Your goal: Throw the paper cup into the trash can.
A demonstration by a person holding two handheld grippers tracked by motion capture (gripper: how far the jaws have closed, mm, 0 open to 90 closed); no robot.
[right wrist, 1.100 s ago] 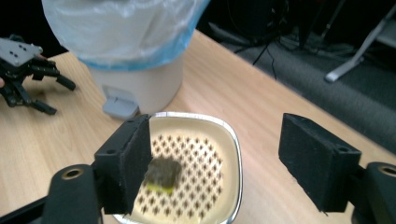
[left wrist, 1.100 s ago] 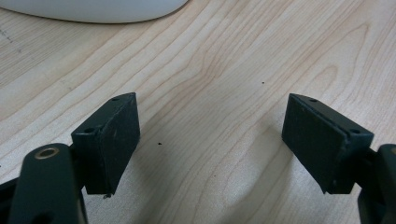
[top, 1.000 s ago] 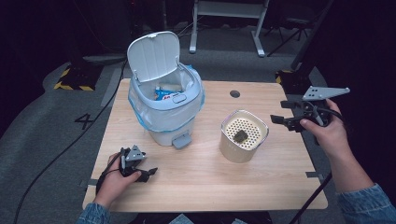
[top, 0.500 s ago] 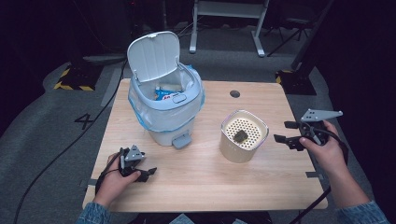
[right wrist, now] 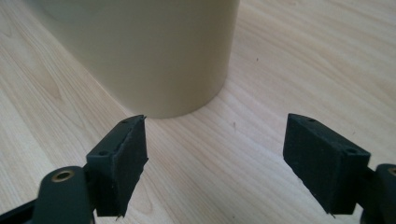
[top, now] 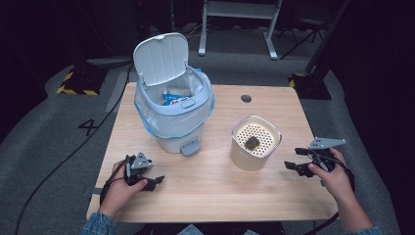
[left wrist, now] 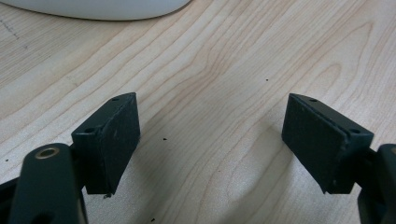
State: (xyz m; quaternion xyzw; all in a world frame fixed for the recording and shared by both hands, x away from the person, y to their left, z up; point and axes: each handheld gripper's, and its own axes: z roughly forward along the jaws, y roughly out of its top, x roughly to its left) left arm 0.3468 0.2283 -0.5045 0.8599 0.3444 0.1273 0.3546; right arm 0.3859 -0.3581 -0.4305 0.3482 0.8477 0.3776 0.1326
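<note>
While the person's two hands rest at the near edge of the one wooden table (top: 210,196), each holds one two-jaw gripper. At about 4 o'clock on the tabletop, the right gripper (top: 292,165) points toward the single beige canister (top: 255,145), which stands upright near the table's middle, just off the gripper's tips and not touched. That gripper's jaws have just been opening; in the right gripper view they stand wide apart with only bare wood between them, the canister's (right wrist: 140,51) rounded wall rising just beyond at 11 o'clock. One perforated insert sits in the canister's top, with one dark lump lying on it. At 8 o'clock, the left gripper (top: 155,181) lies low on the wood, released, nothing between its pads. One white pedal bin (top: 173,115) with a blue liner stands at 11 o'clock, lid raised.
</note>
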